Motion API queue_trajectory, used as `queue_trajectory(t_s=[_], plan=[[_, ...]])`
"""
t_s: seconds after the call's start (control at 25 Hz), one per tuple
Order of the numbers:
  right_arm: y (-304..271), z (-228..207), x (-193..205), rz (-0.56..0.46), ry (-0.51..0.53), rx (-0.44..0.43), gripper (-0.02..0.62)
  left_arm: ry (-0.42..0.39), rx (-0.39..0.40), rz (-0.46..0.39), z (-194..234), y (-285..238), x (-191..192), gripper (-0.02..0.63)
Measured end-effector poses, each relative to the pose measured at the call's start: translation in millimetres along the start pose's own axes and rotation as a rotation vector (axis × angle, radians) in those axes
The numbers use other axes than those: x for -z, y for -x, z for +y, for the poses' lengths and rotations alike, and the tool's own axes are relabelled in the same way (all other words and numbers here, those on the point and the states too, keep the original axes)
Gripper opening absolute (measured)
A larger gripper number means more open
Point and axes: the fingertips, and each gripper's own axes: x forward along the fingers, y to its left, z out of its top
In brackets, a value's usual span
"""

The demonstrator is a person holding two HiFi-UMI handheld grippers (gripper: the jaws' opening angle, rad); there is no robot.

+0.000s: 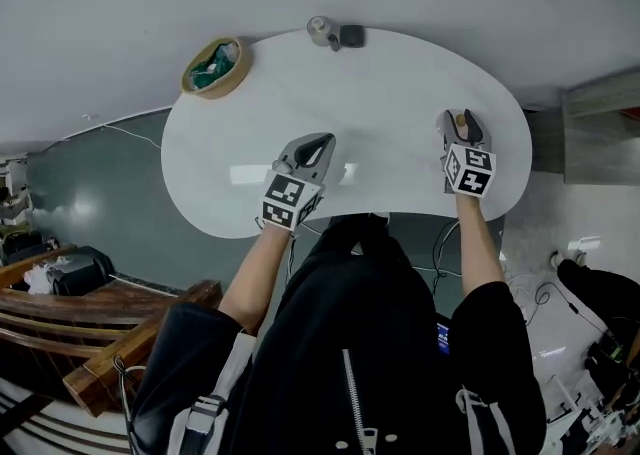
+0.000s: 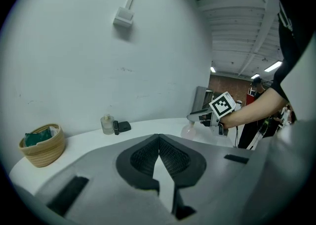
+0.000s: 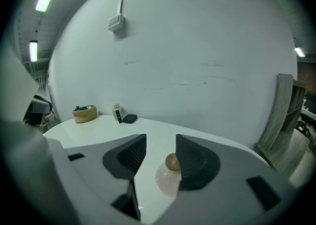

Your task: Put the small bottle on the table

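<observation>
Spread right tongs (image 3: pixel 161 142) straddle the small bottle (image 3: pixel 166 180) standing on the table (image 3: pixel 158 127), just beside their right jaw.

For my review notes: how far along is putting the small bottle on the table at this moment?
Done, by the look of it: the small bottle stands upright on the table. In hand: nothing is gripped. The right tool has its jaws apart around the bottle, with one pad clear of it and the other close beside it. The left tool is shut and empty. Left: probably only drawing the right tool away.
</observation>
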Motion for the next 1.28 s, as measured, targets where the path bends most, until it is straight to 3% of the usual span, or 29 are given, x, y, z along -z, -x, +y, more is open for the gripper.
queue_trajectory(t_s=[0.16,0.24,0.4,0.76,1.28], plan=[[14,21,-22,-0.045,0.02,-0.041,0.108,-0.006,-0.028,-0.04,8,12,-10,0.005],[23,32,-35,-0.086,0.062,-0.039,0.004,-0.014,-0.046,-0.058,12,18,-16,0.005],[44,64,-59,-0.153,0.117,-0.074,0.003,-0.022,-0.083,-0.101,21,38,-27,0.005],[71,146,-101,-0.236,0.143,-0.242,0.003,-0.026,-0.157,-0.185,46,66,-52,0.005],[79,179,-129,-0.298,0.182,-0.319,0.002,-0.022,-0.209,-0.236,73,85,-70,0.005]])
